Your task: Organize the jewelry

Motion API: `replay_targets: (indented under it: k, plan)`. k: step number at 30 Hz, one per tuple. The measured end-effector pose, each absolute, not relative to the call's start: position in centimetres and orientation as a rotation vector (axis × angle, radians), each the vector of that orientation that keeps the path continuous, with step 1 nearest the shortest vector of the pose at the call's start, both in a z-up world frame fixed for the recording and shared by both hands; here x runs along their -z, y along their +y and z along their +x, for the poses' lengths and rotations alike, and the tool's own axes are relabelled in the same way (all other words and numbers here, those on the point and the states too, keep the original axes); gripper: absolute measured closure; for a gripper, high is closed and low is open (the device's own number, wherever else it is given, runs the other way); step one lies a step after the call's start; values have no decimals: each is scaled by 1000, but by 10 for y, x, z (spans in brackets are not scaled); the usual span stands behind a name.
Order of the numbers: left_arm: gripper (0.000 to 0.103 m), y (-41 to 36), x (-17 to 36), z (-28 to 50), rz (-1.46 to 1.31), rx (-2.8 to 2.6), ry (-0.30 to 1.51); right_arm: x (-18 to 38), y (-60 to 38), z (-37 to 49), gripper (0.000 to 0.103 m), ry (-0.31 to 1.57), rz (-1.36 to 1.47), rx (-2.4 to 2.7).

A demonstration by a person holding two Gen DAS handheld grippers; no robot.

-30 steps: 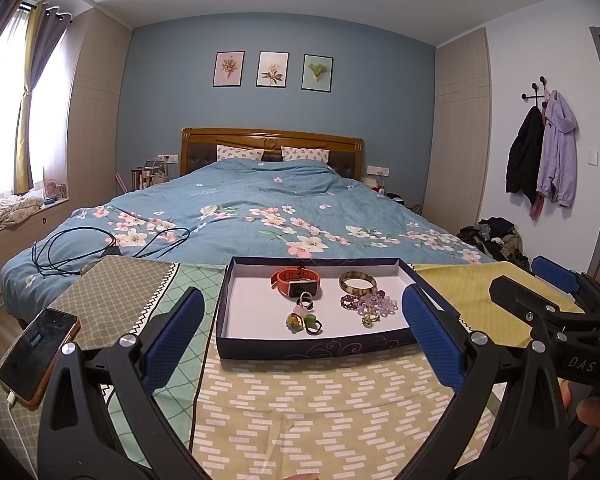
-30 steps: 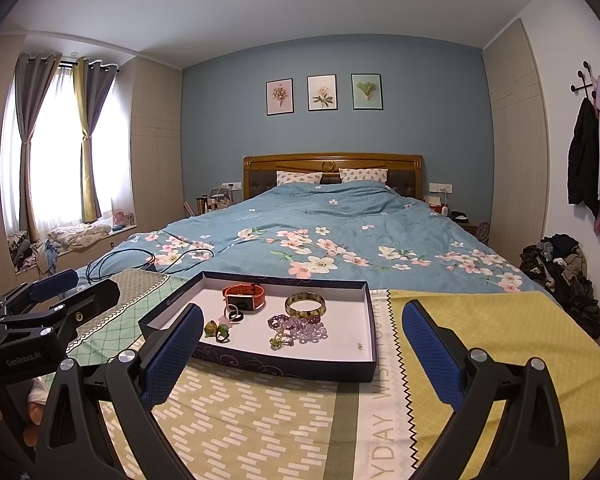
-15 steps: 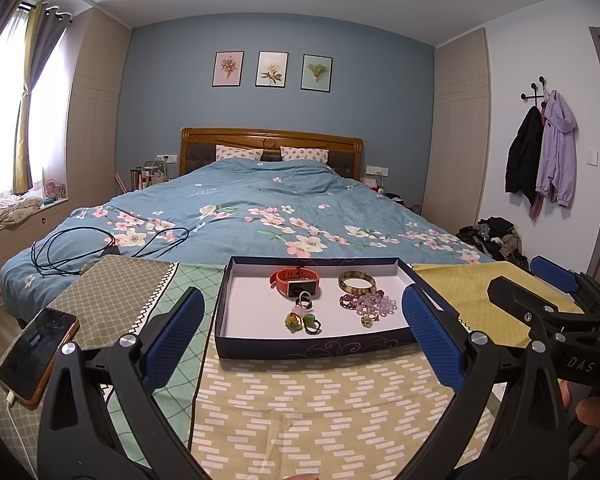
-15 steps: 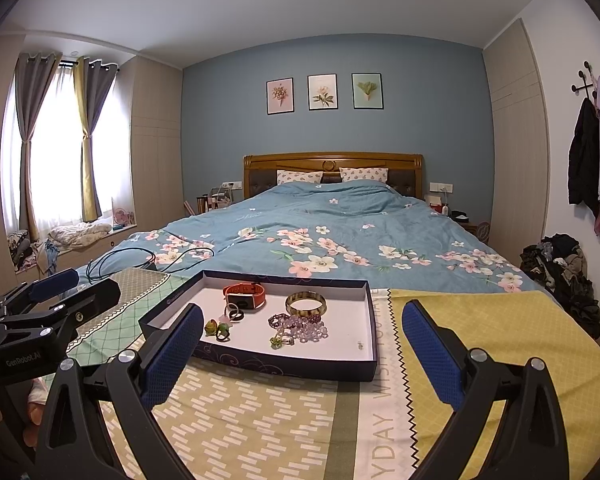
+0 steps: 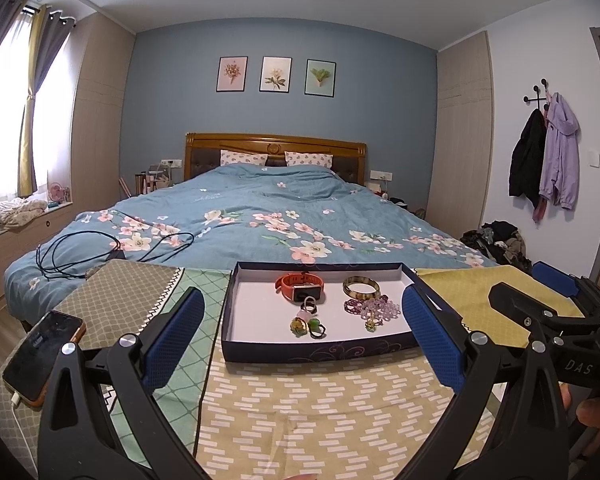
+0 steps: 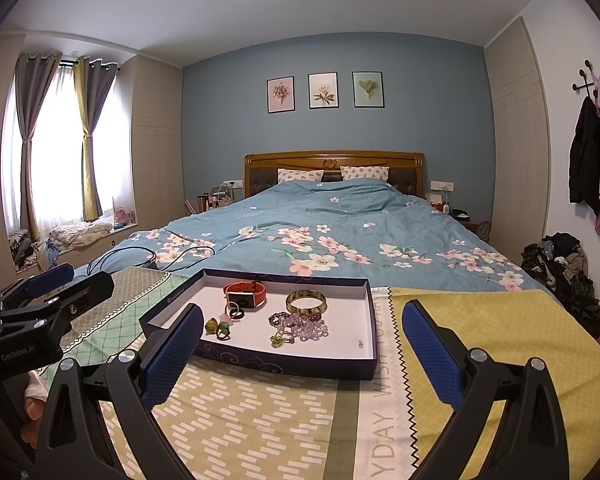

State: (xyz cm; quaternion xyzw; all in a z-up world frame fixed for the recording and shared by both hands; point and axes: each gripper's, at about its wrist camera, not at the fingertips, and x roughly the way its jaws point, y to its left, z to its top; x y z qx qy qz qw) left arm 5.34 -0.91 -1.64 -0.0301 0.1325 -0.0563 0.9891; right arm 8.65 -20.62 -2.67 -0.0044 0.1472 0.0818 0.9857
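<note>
At nine o'clock a phone (image 5: 40, 360) lies on the patterned cloth of the worktop (image 5: 300, 412). The left hand-held gripper (image 5: 300, 344) stands wide open and empty; so does the right hand-held gripper (image 6: 300, 344). At twelve o'clock from both, just beyond the fingertips, sits the tray (image 5: 320, 352). All the jewelry lies in it: rings (image 5: 308, 322) toward the left, an orange watch (image 5: 300, 286), a bangle (image 5: 361, 288), and purple beads (image 5: 374, 308) that look tangled, though the view is small. This fits pieces gathered into the tray or pieces awaiting sorting out of it.
</note>
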Motion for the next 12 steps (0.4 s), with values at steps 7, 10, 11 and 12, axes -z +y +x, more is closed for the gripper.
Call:
replay_targets:
  k: [7,10,11,12]
  plan:
    - [6,-10,22,59,-48,135,322,27,-213,89,7,311,-18,-170]
    - [6,-5,25,66,-39,124,353,30,-233,101,7,377,-12,-160]
    - [6,-1,27,69,-35,120,366,32,-242,107,7,404,-6,-146]
    - [6,3,28,73,-31,111,377,36,-253,115,7,447,2,-134]
